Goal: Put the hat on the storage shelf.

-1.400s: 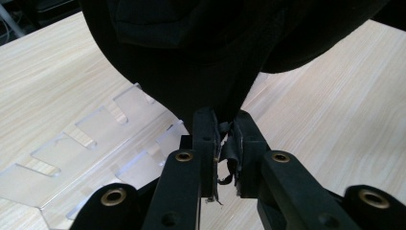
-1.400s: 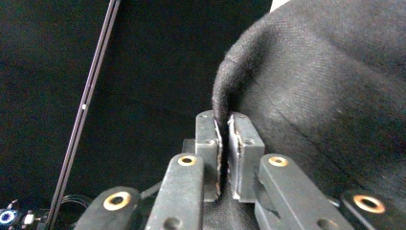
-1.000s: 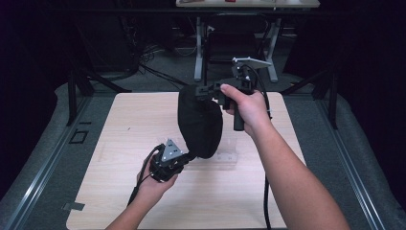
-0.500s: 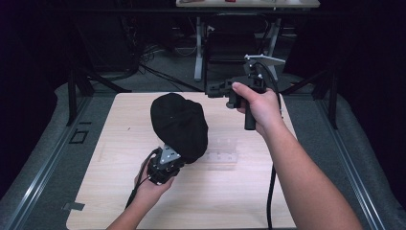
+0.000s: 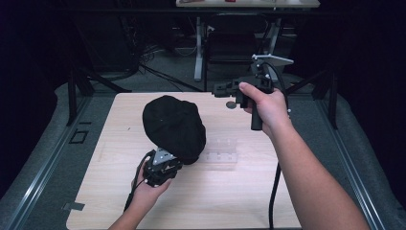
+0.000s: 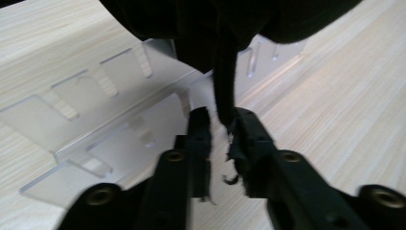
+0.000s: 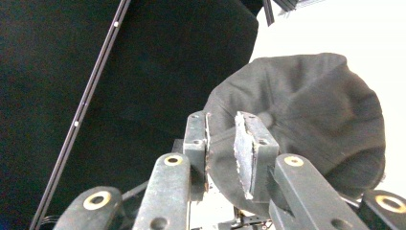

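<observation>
A black cap [image 5: 174, 128] lay crown-up on the light wooden table [image 5: 239, 191], left of its middle, its near edge lapping over one end of a clear acrylic rack [image 5: 219, 152] that sat flat on the tabletop. In the left gripper view, the rack [image 6: 95, 115] showed as a stepped, slotted piece of clear plastic on the wood beneath the dark cloth [image 6: 210, 28].

The left gripper [image 5: 163, 165], held in the person's left hand [image 5: 148, 189] at the near side of the cap, had a narrow fold of the black fabric hanging down between its jaws. Those jaws stood only slightly parted in the left gripper view [image 6: 222, 127], and the fold brushed the inner face of the right-hand one; whether it was truly pinched could not be told.

The right gripper [image 5: 222, 89] was held in the person's right hand [image 5: 265, 108] above the far right part of the table, well apart from the cap, pointing left. Its jaws stood a narrow gap apart [image 7: 221, 132] with nothing between them; the cap [image 7: 306, 143] appeared beyond them, farther off. A cable [image 5: 274, 191] trailed from that gripper toward the near edge of the table.
</observation>
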The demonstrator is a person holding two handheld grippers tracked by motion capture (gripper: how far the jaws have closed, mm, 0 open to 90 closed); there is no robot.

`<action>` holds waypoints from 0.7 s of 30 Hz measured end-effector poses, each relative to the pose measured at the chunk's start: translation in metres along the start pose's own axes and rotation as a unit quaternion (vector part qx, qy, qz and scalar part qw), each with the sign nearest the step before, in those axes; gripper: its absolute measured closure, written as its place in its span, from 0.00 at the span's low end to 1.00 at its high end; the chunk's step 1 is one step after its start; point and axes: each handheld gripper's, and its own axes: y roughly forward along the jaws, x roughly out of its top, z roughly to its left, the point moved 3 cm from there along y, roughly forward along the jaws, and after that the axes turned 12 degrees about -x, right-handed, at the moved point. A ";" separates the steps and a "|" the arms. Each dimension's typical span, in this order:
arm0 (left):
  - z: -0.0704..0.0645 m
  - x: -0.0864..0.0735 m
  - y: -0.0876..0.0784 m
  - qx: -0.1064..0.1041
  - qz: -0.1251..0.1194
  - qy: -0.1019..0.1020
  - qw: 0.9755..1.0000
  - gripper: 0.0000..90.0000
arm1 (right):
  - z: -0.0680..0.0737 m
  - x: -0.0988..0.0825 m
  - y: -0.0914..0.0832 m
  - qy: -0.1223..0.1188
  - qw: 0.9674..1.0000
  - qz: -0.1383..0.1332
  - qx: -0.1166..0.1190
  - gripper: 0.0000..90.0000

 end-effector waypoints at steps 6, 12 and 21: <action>0.002 -0.004 -0.008 0.014 -0.009 -0.006 1.000 0.68 | -0.002 -0.002 -0.001 -0.010 1.000 0.000 -0.017 0.84; 0.007 -0.013 -0.021 0.018 -0.023 -0.025 0.999 0.60 | -0.003 -0.006 -0.006 -0.020 0.999 -0.006 -0.034 0.84; 0.020 -0.036 -0.049 0.012 -0.038 -0.068 0.997 0.49 | -0.019 -0.015 -0.022 -0.026 0.998 -0.015 -0.061 0.84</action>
